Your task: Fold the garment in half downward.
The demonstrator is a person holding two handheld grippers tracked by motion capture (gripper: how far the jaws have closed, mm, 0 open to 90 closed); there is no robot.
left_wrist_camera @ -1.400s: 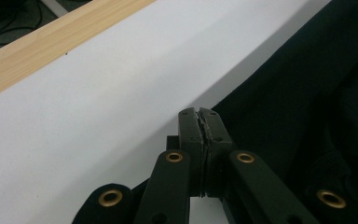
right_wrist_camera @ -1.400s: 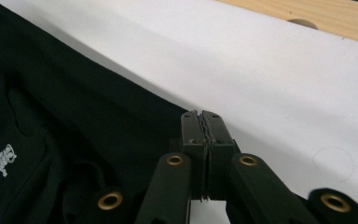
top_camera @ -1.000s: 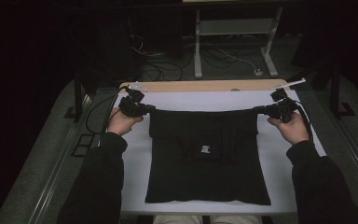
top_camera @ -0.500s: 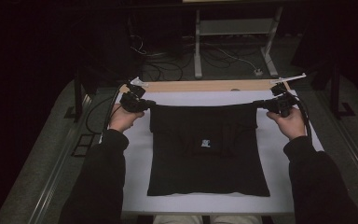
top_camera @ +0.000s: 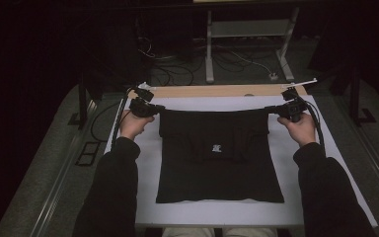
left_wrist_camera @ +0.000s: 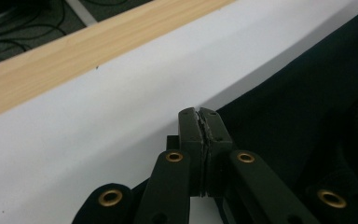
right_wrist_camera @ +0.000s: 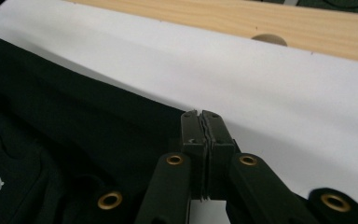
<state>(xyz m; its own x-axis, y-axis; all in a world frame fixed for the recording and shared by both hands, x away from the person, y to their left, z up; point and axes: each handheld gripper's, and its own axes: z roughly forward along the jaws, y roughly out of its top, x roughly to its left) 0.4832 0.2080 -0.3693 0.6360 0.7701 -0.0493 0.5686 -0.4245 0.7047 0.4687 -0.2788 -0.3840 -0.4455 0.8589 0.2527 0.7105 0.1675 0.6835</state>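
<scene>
Left gripper (top_camera: 154, 107): jaws pressed together on the far left corner of the black garment (top_camera: 219, 153), the cloth running off to the right of the jaw tips in the left gripper view
Right gripper (top_camera: 272, 109): jaws pressed together on the far right corner of the same garment, the cloth spreading left of the jaw tips in the right gripper view
Black garment: flat on the white sheet (top_camera: 296, 197), its far edge stretched straight between the two pairs of jaws, a small white logo (top_camera: 217, 147) near its middle
Wooden strip (top_camera: 217, 91): beyond both jaw tips, past a band of bare white sheet
Hands: left hand (top_camera: 133, 125) and right hand (top_camera: 301, 127) behind the jaws, sleeves dark
</scene>
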